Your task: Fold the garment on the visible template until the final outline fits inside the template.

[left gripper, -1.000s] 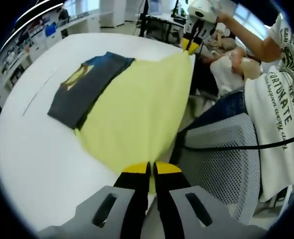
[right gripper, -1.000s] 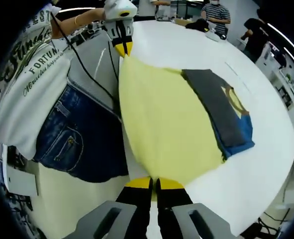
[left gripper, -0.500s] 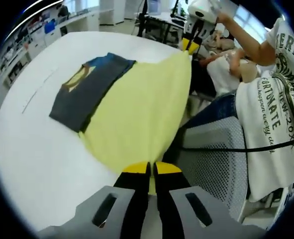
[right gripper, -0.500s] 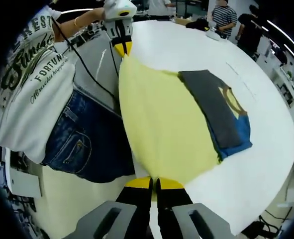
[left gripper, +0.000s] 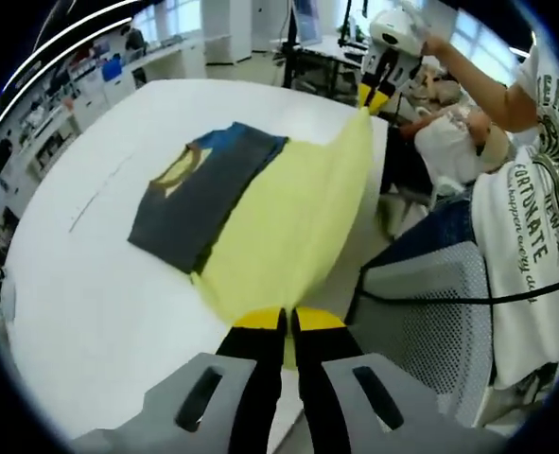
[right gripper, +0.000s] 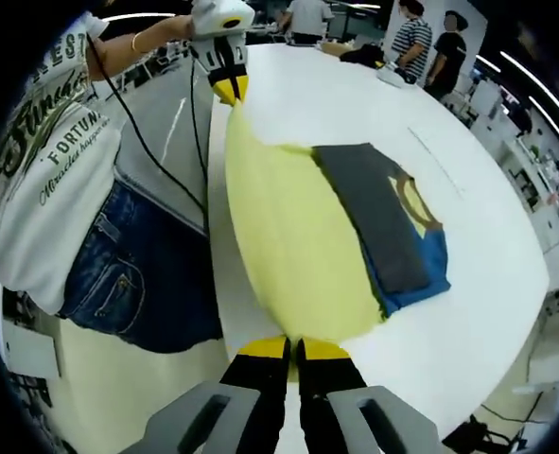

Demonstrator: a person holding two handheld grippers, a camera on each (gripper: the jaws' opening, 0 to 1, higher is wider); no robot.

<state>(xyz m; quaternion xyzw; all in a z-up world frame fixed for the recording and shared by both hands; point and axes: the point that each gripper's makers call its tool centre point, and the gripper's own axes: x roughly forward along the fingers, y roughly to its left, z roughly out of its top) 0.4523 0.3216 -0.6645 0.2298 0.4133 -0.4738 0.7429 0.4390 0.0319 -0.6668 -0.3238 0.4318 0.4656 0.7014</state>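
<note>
While the left gripper (left gripper: 287, 322) and the right gripper (right gripper: 292, 350) each had their jaws closed on a near corner of the yellow garment (left gripper: 288, 218), the cloth hung taut between them, its far part on the white tabletop (left gripper: 80, 284) under a folded dark-and-blue piece (left gripper: 203, 194); the step in hand was judged a fold — next, both corners would need carrying across and lowering evenly.
</note>
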